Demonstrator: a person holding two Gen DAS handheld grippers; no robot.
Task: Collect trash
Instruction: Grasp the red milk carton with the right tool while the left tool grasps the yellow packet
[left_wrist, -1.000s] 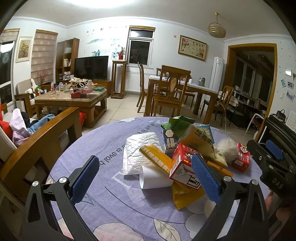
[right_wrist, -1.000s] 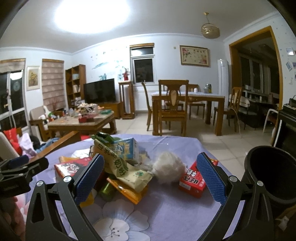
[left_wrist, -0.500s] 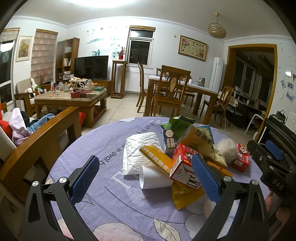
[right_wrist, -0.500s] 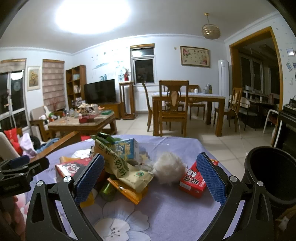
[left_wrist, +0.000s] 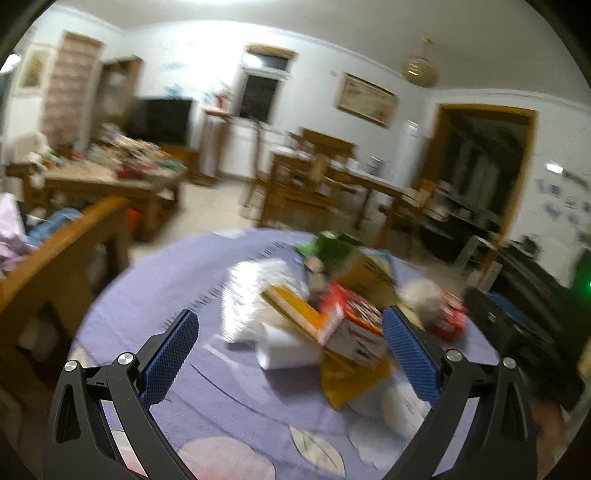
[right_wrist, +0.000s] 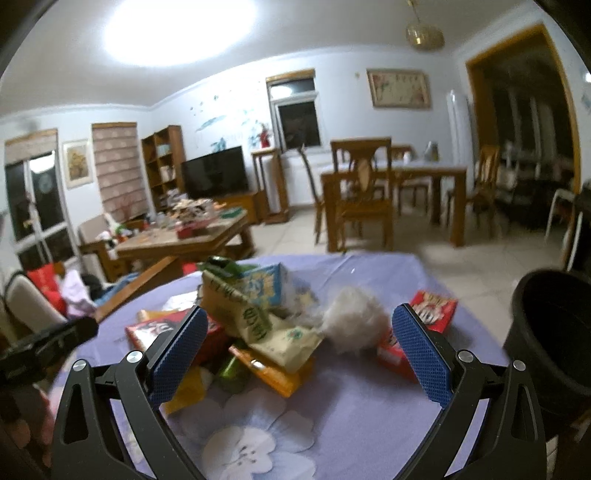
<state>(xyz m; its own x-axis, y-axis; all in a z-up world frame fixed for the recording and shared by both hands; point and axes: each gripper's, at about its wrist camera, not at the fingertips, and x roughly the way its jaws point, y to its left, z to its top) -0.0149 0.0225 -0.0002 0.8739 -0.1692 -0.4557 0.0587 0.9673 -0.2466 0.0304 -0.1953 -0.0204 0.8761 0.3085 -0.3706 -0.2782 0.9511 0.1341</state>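
A heap of trash lies on the round table with the purple flowered cloth. In the left wrist view I see a white foil bag, a white paper roll, a red and white carton and a yellow packet. My left gripper is open and empty just before the roll. In the right wrist view a tan paper bag, a white fluff ball and a red box show. My right gripper is open and empty before the heap.
A black bin stands at the table's right edge. A wooden chair back is at the table's left. A cluttered coffee table and a dining table with chairs stand beyond.
Both grippers have tilted and moved; the left view is now blurred and rolled to the right, the right view rolled to the left. The trash has not moved. Both grippers stay open.
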